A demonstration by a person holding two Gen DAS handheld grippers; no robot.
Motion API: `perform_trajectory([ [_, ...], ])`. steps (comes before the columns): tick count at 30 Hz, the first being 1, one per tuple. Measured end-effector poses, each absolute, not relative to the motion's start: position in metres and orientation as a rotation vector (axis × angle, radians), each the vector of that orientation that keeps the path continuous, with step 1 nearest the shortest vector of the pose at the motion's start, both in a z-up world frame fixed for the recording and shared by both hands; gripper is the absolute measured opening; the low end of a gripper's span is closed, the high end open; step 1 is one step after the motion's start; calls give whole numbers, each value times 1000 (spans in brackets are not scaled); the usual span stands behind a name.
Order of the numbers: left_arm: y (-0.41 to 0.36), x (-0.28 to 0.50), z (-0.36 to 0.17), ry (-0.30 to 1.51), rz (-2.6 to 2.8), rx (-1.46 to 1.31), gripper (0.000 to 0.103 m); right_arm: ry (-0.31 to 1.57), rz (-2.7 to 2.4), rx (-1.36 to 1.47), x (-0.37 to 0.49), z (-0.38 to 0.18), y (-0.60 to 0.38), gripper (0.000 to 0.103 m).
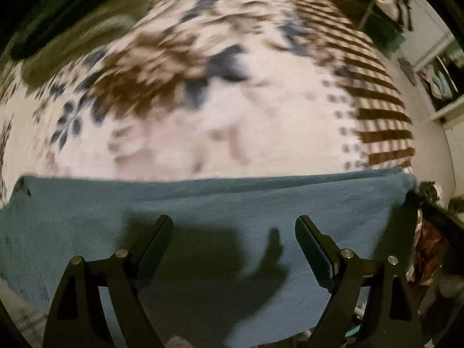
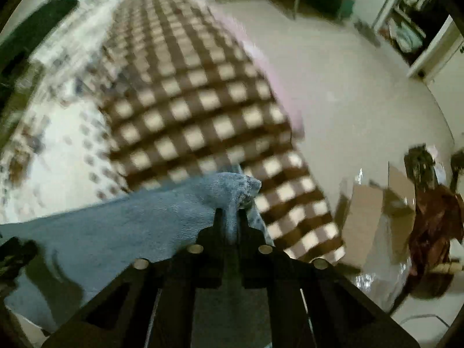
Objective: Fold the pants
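Observation:
The blue denim pants [image 1: 220, 203] hang stretched in a flat panel across the lower half of the left wrist view, above a patterned bed cover [image 1: 232, 110]. My left gripper [image 1: 233, 221] is open, its fingers spread in front of the cloth, holding nothing. In the right wrist view my right gripper [image 2: 232, 211] is shut on a bunched corner of the pants [image 2: 232, 188], and the cloth trails off to the lower left. Both views are motion-blurred.
The bed's checked brown and cream blanket [image 2: 188, 101] runs away from the right gripper. Pale floor [image 2: 348, 92] lies to the right, with cardboard boxes [image 2: 374, 206], a reddish bundle [image 2: 432, 223] and an open closet [image 2: 406, 29] beyond.

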State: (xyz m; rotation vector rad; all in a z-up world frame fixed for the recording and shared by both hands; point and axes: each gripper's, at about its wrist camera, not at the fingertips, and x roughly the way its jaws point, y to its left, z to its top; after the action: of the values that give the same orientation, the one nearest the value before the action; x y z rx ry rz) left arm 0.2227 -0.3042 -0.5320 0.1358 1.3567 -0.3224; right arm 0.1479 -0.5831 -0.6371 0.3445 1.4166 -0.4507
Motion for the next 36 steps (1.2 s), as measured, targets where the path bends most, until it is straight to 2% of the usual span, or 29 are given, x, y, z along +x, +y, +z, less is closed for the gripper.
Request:
perform_trajectory([
  [1, -293, 225, -533, 1373, -312, 110, 86, 1440, -446, 364, 150, -638, -583, 40],
  [2, -283, 227, -533, 1383, -310, 92, 86, 1418, -427, 383, 155, -627, -579, 49],
  [4, -250, 230, -529, 1407, -286, 46, 86, 1397, -381, 389, 165, -608, -561, 58],
  [7, -187, 231, -518, 1416, -214, -33, 87, 1398, -139, 482, 197, -582, -502, 59],
  [11, -97, 229, -511, 1415, -57, -72, 87, 1465, 282, 465, 264, -574, -368, 59],
  [17, 28, 259, -523, 1410, 154, -83, 87, 1589, 655, 199, 340, -606, -162, 59],
  [19, 48, 273, -526, 1408, 172, -89, 87, 1644, 667, 118, 355, -622, -130, 59],
  [20, 54, 279, -527, 1399, 169, -86, 87, 1678, 683, 65, 357, -631, -116, 49],
  [21, 58, 286, -528, 1394, 163, -72, 87, 1686, 681, 19, 354, -634, -108, 29],
  [22, 61, 292, -530, 1391, 150, -66, 87, 1692, 680, -21, 351, -637, -103, 3],
  [31, 57, 323, -553, 1397, 66, -19, 87, 1571, 517, 5, 346, -620, -122, 1],
  [36, 46, 332, -565, 1415, 66, 30, 88, 1629, 456, 96, 361, -651, -118, 3],
])
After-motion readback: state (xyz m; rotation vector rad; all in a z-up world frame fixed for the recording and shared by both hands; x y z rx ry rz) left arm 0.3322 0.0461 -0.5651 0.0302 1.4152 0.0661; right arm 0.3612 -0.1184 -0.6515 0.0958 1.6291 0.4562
